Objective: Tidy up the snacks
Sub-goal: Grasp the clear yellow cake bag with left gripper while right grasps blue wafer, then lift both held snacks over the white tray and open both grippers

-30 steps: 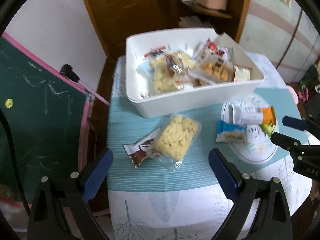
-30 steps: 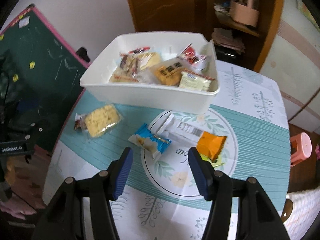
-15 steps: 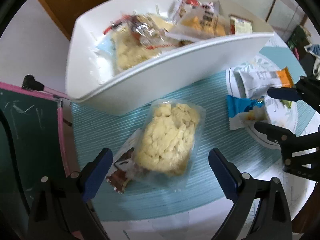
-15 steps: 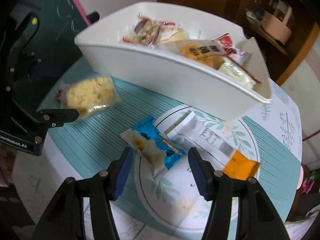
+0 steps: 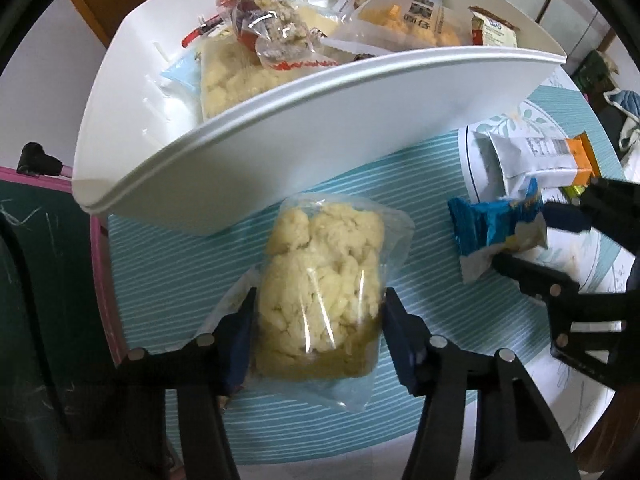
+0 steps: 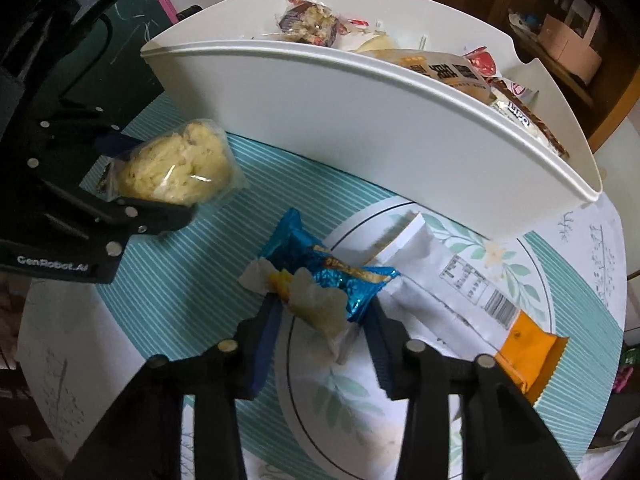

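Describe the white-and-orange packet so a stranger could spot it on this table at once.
Start at the big white bin full of snacks on the teal-striped tablecloth. In front of it, on the round leaf-printed panel, lies the long flat white-and-orange packet, beside the crumpled blue wrapper between the right gripper's closing jaws. It alone shows a barcode and an orange end.

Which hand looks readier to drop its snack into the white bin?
Left, probably: the left gripper is closing around the clear bag of yellow puffs, right beside the white bin. The right gripper's blue packet lies farther out.
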The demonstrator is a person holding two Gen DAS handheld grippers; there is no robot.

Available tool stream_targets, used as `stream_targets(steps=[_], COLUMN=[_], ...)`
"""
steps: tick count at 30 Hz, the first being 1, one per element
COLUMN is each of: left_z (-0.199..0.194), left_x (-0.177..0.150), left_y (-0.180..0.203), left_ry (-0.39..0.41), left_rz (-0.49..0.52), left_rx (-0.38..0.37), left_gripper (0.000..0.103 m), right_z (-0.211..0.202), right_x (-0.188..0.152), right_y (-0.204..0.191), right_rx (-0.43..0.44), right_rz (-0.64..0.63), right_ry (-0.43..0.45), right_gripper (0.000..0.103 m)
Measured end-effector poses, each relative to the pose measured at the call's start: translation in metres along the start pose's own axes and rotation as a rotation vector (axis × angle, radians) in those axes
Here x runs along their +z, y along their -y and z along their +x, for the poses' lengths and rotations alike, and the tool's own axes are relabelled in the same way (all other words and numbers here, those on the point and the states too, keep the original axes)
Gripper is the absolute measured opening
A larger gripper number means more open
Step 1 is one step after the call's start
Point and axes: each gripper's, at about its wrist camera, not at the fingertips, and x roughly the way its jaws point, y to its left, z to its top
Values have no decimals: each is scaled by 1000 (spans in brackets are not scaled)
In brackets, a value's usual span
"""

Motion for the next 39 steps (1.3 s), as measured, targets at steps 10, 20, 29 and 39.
stream_targets(steps=[10, 20, 29, 39], left_z=[-27, -82, -119, -183], left_x=[-10, -44, -64, -55], left_y=[10, 27, 51, 60], left_ry=[47, 101, 149, 260], left_rz=[-76, -159, -200, -221], left_rx=[-19, -75, -114, -140], left_gripper=[56, 56, 56, 56], right_z=[-15, -57, -95, -148], right_x=[-15, -44, -56, -53], right_y=[-13, -18, -14, 7], right_rx=[55, 96, 89, 88], right_rz=[42, 187, 265, 357], right_ry=[2, 34, 58, 142], right_gripper=[35, 35, 35, 35])
